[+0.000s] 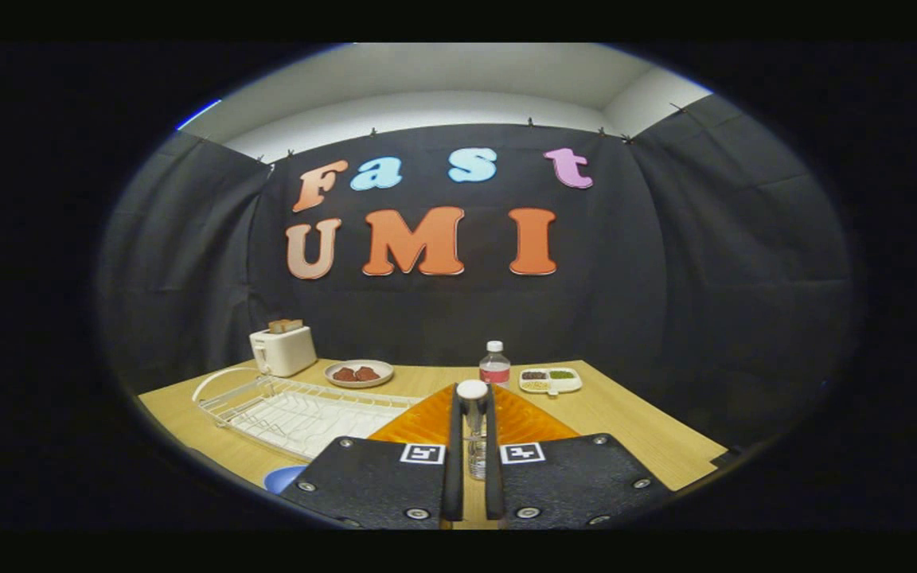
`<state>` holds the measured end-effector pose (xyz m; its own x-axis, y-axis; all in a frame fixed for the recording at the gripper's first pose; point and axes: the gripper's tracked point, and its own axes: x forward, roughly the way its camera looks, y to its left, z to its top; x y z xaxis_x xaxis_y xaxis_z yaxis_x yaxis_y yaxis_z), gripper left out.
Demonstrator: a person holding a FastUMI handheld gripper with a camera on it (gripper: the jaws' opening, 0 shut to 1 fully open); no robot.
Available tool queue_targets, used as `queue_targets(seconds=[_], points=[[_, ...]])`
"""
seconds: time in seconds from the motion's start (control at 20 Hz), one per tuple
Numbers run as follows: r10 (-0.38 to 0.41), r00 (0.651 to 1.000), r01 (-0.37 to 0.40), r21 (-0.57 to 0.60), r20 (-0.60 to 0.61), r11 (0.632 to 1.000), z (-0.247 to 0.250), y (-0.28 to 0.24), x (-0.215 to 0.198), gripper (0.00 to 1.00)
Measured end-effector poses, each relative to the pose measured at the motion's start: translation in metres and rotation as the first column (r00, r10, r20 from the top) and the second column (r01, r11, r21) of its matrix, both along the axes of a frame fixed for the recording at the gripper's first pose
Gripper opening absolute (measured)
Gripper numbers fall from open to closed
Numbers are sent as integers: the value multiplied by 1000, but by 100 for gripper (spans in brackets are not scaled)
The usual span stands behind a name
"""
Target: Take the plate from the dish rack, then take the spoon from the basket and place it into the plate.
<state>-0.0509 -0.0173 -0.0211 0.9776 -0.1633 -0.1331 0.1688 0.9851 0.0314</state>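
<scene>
The gripper is seen nearly closed, with only a narrow gap left between its fingers. A spoon is clamped in that gap, pressed by both fingers and held upright. Its round white end stands just above the fingertips, and a thin, shiny length of it runs down between them; more of its shape cannot be made out.

An orange ribbed basket lies on the wooden table just beyond the fingers, and the spoon is seen in front of it. Whether the spoon touches the basket cannot be told. A blue plate is partly shown low beside the left finger, near the corner of the white wire rack.

Farther back, a toaster, a dish of brown food, a bottle and a divided tray are set along the table's far side.
</scene>
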Motion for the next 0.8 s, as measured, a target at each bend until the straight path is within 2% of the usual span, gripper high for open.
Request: queue_targets(seconds=[0.1,0.4,0.6,0.8], points=[[20,1000,-20,-9,21,1000,12,4,-6,11],[165,984,-168,49,62,985,29,39,-23,11],[317,943,-330,159,99,931,25,72,-32,11],[419,901,-433,190,108,881,11,95,-36,11]])
